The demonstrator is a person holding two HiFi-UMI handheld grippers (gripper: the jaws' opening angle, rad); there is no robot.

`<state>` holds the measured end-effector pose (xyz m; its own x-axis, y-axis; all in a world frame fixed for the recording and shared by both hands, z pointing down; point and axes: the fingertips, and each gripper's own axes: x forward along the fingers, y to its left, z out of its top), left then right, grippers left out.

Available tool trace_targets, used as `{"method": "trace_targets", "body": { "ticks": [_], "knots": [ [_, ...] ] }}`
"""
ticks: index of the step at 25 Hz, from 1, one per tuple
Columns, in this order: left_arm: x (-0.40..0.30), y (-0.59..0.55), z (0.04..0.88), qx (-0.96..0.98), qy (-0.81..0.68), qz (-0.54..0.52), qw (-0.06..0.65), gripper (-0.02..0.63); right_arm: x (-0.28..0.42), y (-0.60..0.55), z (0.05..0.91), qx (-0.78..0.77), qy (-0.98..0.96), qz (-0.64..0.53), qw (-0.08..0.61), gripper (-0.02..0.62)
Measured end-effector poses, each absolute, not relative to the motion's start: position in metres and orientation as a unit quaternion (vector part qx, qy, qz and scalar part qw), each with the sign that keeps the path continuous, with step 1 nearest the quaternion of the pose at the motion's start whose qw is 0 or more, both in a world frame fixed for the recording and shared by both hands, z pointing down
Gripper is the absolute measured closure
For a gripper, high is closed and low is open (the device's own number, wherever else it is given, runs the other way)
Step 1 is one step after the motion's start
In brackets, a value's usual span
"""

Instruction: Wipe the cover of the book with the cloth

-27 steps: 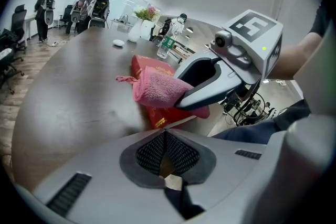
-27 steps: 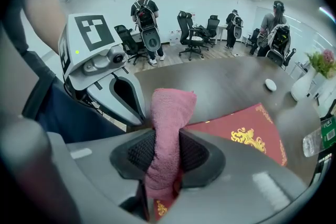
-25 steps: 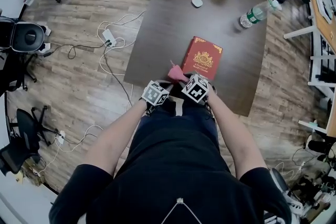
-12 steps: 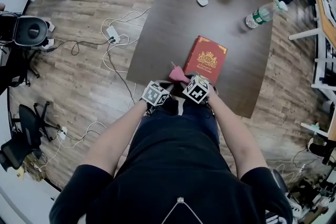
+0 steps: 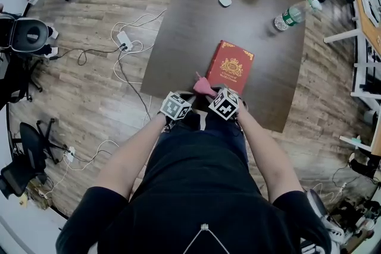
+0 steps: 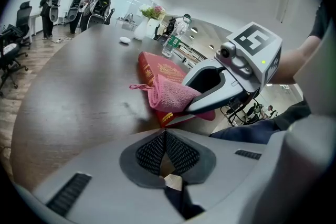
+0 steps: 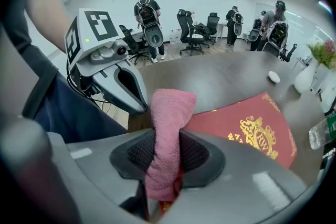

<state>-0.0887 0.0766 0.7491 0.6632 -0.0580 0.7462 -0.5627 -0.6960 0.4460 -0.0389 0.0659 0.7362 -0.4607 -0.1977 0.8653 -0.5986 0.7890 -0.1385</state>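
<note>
The red book [image 5: 229,67] lies flat near the desk's [image 5: 196,21] 6 o'clock edge, with the pink cloth [image 7: 169,113] at its 7 o'clock corner, clenched upright between the right tool's [image 7: 167,152] jaws. The left tool [image 6: 165,147], just beside at the right one's 9 o'clock, has its jaws pressed together on nothing. A bottle [image 5: 287,18] lies at the book's 1 o'clock, well apart.

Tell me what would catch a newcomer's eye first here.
A red book with a gold crest lies on the dark table, near the person's edge. A pink cloth is pinched in the right gripper at the book's near corner; the left gripper, shut and empty, sits beside it.
</note>
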Motion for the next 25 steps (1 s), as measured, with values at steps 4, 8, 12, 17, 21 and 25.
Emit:
{"method": "trace_targets", "body": {
  "ticks": [4, 8, 12, 17, 21, 25],
  "knots": [
    [-0.085, 0.076, 0.749, 0.846, -0.181, 0.366, 0.341, 0.610, -0.033, 0.069, 0.736, 0.246, -0.824, 0.220, 0.460, 0.471],
    [-0.082, 0.075, 0.747, 0.848, -0.180, 0.365, 0.340, 0.611, -0.027, 0.071, 0.736, 0.252, -0.821, 0.226, 0.459, 0.471],
    [-0.079, 0.076, 0.747, 0.849, -0.178, 0.366, 0.338, 0.611, -0.022, 0.073, 0.737, 0.258, -0.820, 0.230, 0.457, 0.471],
    [-0.076, 0.074, 0.743, 0.850, -0.179, 0.362, 0.337, 0.610, -0.016, 0.073, 0.733, 0.267, -0.818, 0.235, 0.453, 0.471],
    [-0.074, 0.073, 0.742, 0.852, -0.178, 0.360, 0.334, 0.609, -0.013, 0.075, 0.736, 0.271, -0.817, 0.238, 0.451, 0.471],
    [-0.067, 0.072, 0.737, 0.857, -0.175, 0.356, 0.330, 0.609, -0.009, 0.078, 0.735, 0.277, -0.814, 0.242, 0.449, 0.471]
  ]
}}
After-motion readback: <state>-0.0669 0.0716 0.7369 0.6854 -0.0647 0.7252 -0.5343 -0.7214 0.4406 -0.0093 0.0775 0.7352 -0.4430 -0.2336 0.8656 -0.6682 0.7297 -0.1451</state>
